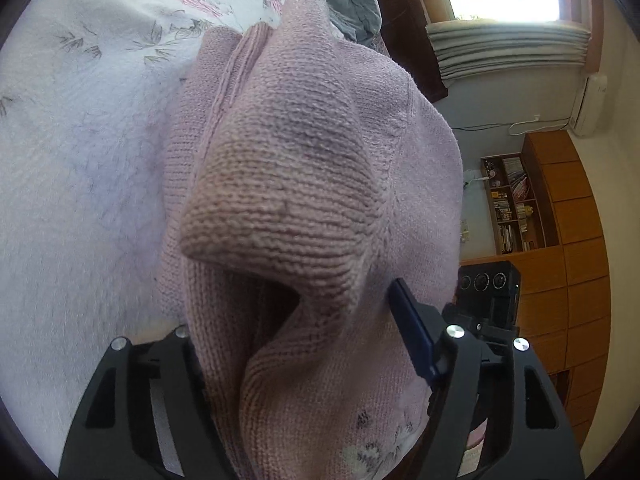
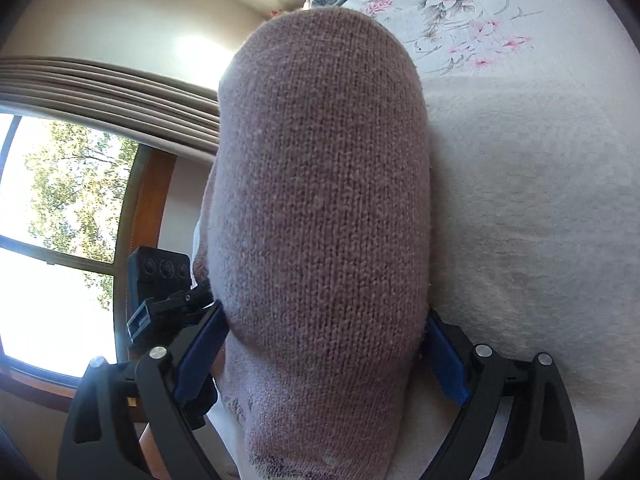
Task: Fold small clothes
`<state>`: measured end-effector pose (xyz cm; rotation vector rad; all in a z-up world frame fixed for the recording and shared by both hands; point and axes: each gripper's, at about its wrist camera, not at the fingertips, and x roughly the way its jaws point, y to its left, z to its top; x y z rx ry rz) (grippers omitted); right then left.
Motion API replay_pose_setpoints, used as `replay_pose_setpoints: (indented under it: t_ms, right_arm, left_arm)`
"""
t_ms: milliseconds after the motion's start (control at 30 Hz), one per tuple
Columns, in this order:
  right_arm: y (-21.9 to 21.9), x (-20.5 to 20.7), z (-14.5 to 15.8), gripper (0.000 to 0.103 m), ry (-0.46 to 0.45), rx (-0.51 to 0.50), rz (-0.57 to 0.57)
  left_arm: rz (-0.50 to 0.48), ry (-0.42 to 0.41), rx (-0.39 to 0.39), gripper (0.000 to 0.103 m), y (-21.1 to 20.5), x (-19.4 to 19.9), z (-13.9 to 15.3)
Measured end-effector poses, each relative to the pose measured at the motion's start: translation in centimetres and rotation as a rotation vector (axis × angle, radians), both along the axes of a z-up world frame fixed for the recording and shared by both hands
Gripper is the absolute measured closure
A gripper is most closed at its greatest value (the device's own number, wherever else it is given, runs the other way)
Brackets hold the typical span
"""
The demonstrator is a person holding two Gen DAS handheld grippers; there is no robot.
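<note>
Here, both grippers, left and right, have fingers clamping the pink knit sweater; I'd lower it level onto the bed.

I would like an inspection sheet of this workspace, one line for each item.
Surface: bed with white floral bedspread, bare where visible.
Job's things: pink knitted sweater, bunched and draped over both grippers.
Clutter: grey garment at the far end of the bed.
Grippers: left gripper and right gripper each have sweater between the fingers; how tightly they close, cannot tell.
Cables: white cable on the wall to the air conditioner.
Surroundings: window, curtain, wooden bookshelf.
</note>
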<state>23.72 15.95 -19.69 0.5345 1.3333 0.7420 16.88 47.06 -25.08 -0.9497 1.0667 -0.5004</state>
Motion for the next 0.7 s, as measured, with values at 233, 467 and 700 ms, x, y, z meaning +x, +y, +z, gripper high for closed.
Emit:
replay_pose_setpoints:
  t_ms: [233, 467, 700]
  right_arm:
    - [-0.5, -1.6, 3.9, 0.047, -0.091, 0.01, 0.054]
    - [-6.3, -4.6, 10.3, 0.051, -0.21, 0.014, 0.079]
    - [-16.3, -8.1, 12.6, 0.051, -0.266, -0.056, 0.03]
  left_arm:
    - [0.037, -0.06, -0.114, 0.074, -0.4, -1.7, 1.0]
    - [-0.031, -0.163, -0.154, 0.074, -6.7, -3.4, 6.3]
    - [-0.13, -0.2, -0.136, 0.074, -17.2, -3.4, 7.8]
